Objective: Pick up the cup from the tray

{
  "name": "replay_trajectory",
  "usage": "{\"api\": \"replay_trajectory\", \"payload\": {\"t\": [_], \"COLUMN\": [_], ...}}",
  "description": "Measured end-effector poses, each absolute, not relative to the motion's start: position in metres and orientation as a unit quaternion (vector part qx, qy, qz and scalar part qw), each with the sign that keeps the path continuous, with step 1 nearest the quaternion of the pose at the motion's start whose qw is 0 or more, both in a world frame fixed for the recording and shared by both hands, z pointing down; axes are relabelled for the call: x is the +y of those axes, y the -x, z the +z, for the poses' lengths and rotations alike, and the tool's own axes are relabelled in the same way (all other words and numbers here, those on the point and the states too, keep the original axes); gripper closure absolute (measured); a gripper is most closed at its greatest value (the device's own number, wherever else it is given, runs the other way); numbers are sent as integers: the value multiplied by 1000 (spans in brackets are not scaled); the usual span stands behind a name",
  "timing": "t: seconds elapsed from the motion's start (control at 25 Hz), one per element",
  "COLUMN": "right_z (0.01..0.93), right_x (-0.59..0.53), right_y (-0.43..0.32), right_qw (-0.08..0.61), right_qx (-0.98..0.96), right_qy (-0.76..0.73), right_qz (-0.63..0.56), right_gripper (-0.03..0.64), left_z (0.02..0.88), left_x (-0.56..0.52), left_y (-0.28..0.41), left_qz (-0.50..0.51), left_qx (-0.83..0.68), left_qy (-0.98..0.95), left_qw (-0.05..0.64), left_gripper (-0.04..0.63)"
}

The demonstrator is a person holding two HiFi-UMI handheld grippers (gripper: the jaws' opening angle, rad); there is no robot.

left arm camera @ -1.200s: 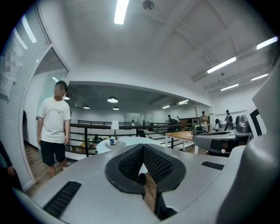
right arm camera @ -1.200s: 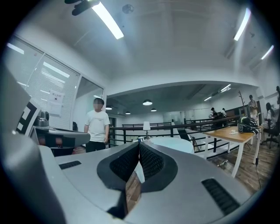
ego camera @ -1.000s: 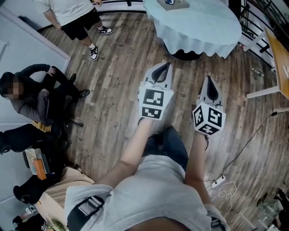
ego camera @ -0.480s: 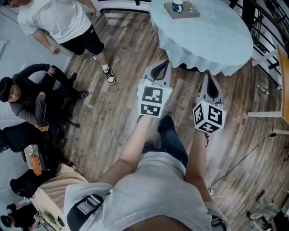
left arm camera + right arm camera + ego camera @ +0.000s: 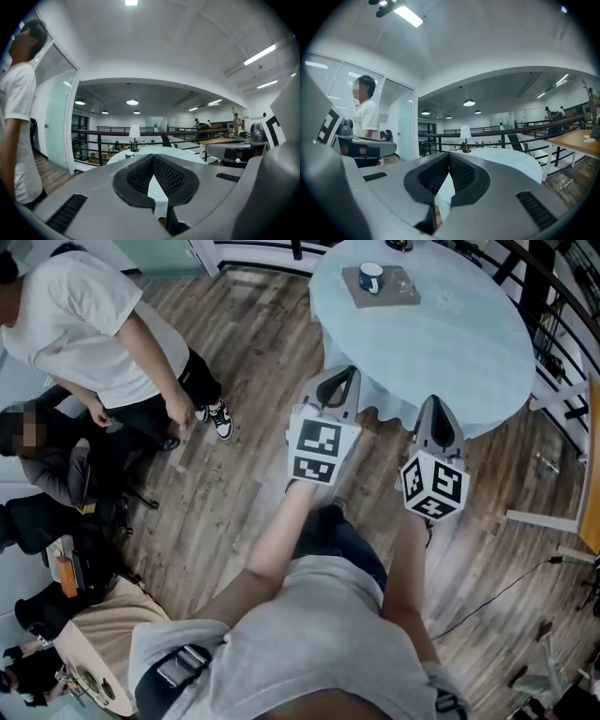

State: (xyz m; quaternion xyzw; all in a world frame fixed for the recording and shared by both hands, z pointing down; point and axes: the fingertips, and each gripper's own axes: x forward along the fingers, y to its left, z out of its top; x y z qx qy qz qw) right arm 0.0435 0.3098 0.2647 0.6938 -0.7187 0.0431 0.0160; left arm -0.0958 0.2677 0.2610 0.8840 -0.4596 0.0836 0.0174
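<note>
Round counter point(image 5: 441, 343) under a pale cloth, at the top of the head view. Cup point(image 5: 371, 277), dark-sided with a pale inside, stands upright on the tray point(image 5: 380, 294) at the counter's far side. Something clear sits beside it on the tray, perhaps a glass; too small to be sure.

Left gripper point(image 5: 344, 376): tip at the counter's near edge, fingers pressed together, nothing between them. Right gripper point(image 5: 437, 407): tip over the cloth at the same near edge, fingers likewise closed and empty. Both are well apart from the cup.

A person in a white shirt point(image 5: 84, 334) stands on the wood floor point(image 5: 253, 437), off the counter's left side.
</note>
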Motion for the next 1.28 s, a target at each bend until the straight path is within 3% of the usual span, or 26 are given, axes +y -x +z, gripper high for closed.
{"api": "replay_trajectory", "payload": {"t": [0.72,1.28], "right_z": [300,310], "right_x": [164,-2], "right_y": [-50,-47], "right_qw": [32,52], "right_qx": [-735,-742], "right_qy": [-674,-664], "right_qz": [70,80], "right_gripper": [609,609], "left_z": [294,302], "left_x": [128,-42], "left_y": [78,63], "left_qz": [100,109], "left_qx": [-465,-446], "left_qy": [-878,-887], "left_qw": [44,60], "left_gripper": [589,589]}}
